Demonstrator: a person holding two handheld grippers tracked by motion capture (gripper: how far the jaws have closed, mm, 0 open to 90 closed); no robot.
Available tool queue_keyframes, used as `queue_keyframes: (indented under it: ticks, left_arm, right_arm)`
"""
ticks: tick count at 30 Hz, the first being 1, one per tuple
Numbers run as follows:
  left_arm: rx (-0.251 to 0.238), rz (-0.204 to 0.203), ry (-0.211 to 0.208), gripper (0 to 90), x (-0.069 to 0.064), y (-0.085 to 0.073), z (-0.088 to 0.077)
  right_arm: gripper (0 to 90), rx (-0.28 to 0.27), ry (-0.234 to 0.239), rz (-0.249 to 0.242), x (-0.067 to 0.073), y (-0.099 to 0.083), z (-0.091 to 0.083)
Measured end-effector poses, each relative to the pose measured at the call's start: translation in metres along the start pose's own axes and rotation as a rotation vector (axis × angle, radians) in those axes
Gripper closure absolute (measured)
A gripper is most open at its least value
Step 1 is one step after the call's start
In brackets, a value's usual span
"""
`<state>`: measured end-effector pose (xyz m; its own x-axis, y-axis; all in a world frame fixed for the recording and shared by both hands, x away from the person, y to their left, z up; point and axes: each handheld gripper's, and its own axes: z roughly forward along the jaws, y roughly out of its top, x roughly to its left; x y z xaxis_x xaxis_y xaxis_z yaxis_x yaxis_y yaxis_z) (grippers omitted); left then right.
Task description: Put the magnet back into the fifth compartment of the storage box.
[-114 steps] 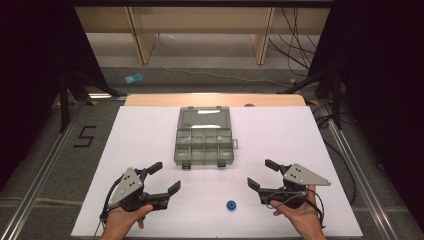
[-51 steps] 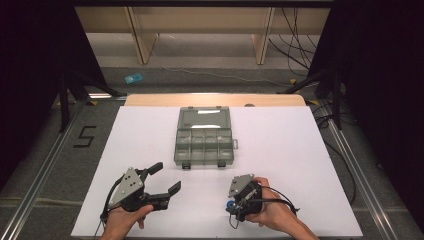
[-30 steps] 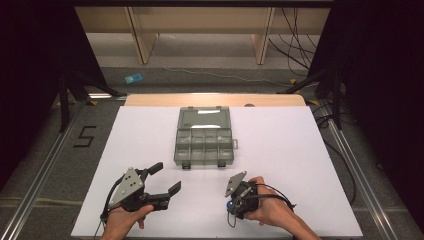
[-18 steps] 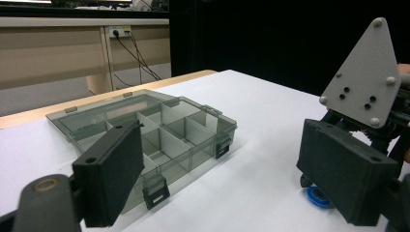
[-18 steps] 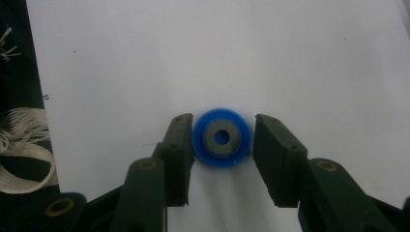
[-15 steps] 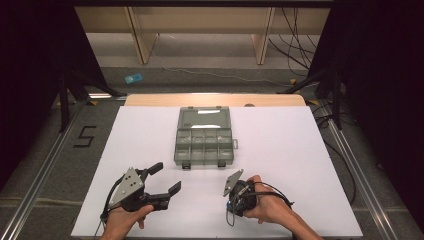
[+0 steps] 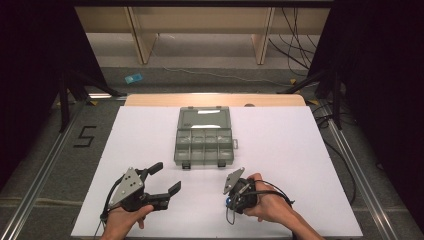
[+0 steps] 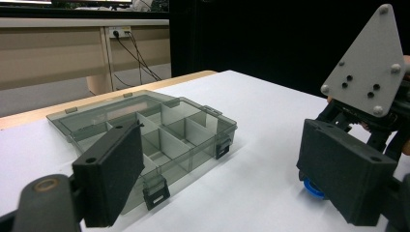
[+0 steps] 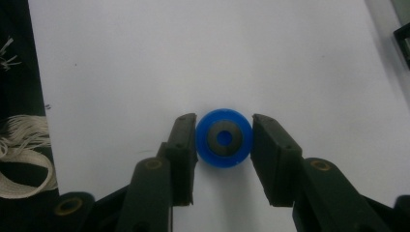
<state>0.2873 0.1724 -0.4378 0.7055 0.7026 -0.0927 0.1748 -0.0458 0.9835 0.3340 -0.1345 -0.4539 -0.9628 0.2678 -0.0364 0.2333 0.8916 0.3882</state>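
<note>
On white table [image 7: 300, 150] | right gripper [image 9: 223, 140] clamps blue wheel [image 9: 223, 137] | left gripper [image 7: 162, 181] open, empty | high view hides wheel's dark hub

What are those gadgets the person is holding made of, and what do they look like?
Each hand holds a black gripper: the left gripper and the right gripper. Each has two flat, blocky black jaws on pivoting arms with brass-coloured pins, a grey three-cornered plate with screws on top, and a thin black cable trailing back. The forearms are bare.

Compartment box [image 7: 203, 136] mid-table [image 7: 300, 150]; roller [image 9: 223, 137] nearer, right, between right gripper [image 9: 223, 145] jaws.
</note>
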Motion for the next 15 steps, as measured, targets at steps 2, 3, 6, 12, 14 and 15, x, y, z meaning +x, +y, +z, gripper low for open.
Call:
queue_keyframes:
  ticks: [2,3,6,12,14,15]
  left_arm:
    - [0.001,0.000,0.000,15.9,0.0000,0.0000,0.0001]
    - [0.001,0.000,0.001,15.9,0.0000,-0.0001,0.0001]
    - [0.002,0.000,0.000,15.9,-0.0001,-0.0002,0.0002]
    - [0.004,-0.001,0.000,15.9,0.0001,-0.0003,0.0003]
    - [0.004,-0.002,0.000,15.9,0.0000,-0.0003,0.0004]
    - [0.004,-0.002,0.000,15.9,0.0000,-0.0004,0.0004]
  right_arm:
    - [62.5,-0.023,-0.005,0.003,-0.0005,-0.0003,-0.0007]
    - [62.5,-0.019,-0.010,0.001,-0.0006,0.0001,-0.0012]
    - [62.5,-0.029,-0.007,-0.002,-0.0019,0.0010,-0.0030]
    - [62.5,-0.052,-0.029,-0.005,-0.0040,0.0032,-0.0049]
    - [62.5,-0.060,-0.031,-0.009,-0.0052,0.0042,-0.0052]
    - [62.5,-0.061,-0.033,-0.007,-0.0053,0.0047,-0.0053]
